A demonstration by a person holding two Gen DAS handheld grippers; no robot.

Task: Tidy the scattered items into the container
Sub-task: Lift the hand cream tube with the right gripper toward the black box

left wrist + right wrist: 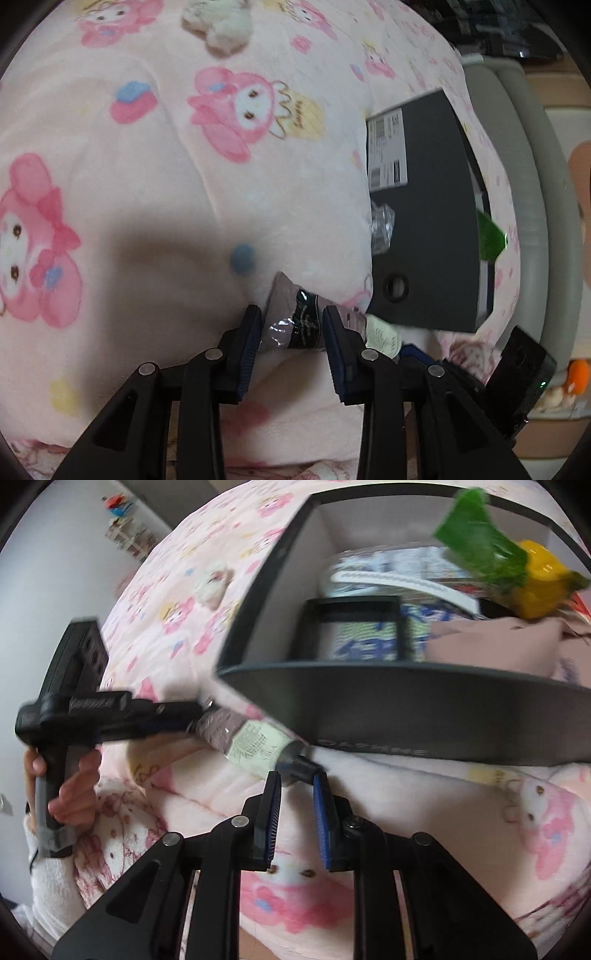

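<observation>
Tube (251, 743) mid-section blurred — box (406, 701) contents smeared.

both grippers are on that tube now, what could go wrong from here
1. The left hand-held gripper holds the tube at its flat tail, while the right hand-held gripper brackets the cap end; a poorly timed handover could drop it on the blanket.
2. The tube lies against the black box wall, so lifting could snag the rim.
3. The box looks quite full, so the tube may slide off.
</observation>
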